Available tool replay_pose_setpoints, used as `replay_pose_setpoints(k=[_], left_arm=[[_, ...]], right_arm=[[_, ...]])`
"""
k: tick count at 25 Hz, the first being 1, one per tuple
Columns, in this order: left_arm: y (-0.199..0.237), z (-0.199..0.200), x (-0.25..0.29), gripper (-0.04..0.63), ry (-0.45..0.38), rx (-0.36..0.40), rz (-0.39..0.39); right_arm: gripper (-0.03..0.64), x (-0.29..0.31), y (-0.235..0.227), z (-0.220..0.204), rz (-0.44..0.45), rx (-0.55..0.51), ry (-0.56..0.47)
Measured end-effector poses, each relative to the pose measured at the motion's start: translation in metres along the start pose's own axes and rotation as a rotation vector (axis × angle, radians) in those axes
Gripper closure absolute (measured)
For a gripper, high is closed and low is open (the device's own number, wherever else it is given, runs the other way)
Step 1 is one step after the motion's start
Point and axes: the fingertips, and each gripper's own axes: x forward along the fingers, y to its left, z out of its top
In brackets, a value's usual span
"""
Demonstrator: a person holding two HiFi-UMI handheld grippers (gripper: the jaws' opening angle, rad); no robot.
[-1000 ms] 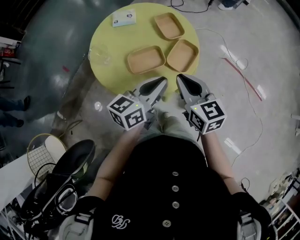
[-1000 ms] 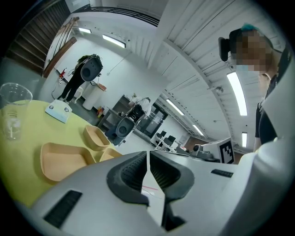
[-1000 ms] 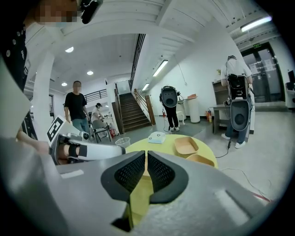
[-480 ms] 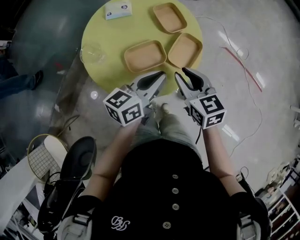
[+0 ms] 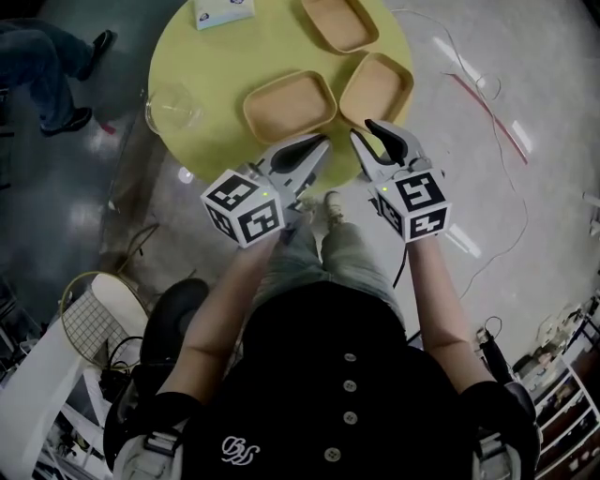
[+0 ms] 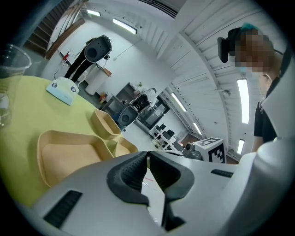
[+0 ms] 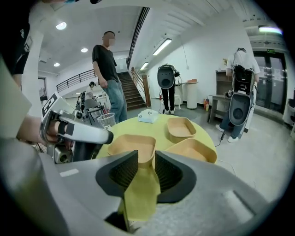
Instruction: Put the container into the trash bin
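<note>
Three tan, shallow containers lie on the round yellow table (image 5: 216, 66): the nearest (image 5: 289, 101), one to its right (image 5: 377, 89) and one farther back (image 5: 340, 21). My left gripper (image 5: 322, 143) is shut and empty, its tips over the table's near edge just below the nearest container (image 6: 69, 154). My right gripper (image 5: 364, 133) hovers beside it, close to the right container (image 7: 193, 150); its jaws are opening with nothing between them. In the right gripper view the nearest container (image 7: 132, 145) lies straight ahead of the jaws. I cannot make out a trash bin for certain.
A clear plastic cup (image 5: 173, 108) stands at the table's left edge and a small white-and-blue box (image 5: 223, 11) at the back. A wire basket (image 5: 89, 319) and dark equipment (image 5: 173, 314) sit on the floor at left. A person (image 7: 108, 78) stands beyond the table.
Both grippers have come down and forward to the table's near edge. The right gripper's jaws, shut a second ago, now stand apart. The left gripper stays shut.
</note>
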Motion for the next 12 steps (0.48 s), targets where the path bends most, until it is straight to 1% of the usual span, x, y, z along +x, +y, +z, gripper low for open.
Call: replay_pose_setpoints(k=[3, 5, 7, 9, 12], left_arm=[[0.008, -0.006, 0.002, 0.566, 0.007, -0.021, 0.005], [0.011, -0.011, 0.003, 0.566, 0.016, -0.032, 0.005], [0.011, -0.018, 0.006, 0.566, 0.027, -0.044, -0.003], [0.010, -0.026, 0.011, 0.566, 0.035, -0.055, -0.009], [0.010, -0.033, 0.018, 0.566, 0.042, -0.068, -0.010]], right_arm=[[0.514, 0.009, -0.005, -0.007, -0.022, -0.017, 0.030], [0.514, 0.015, -0.006, -0.014, -0.044, -0.087, 0.074], [0.515, 0.019, -0.007, -0.025, -0.067, -0.190, 0.134], [0.515, 0.020, -0.012, -0.035, -0.077, -0.272, 0.187], [0.515, 0.023, -0.018, -0.042, -0.080, -0.328, 0.226]])
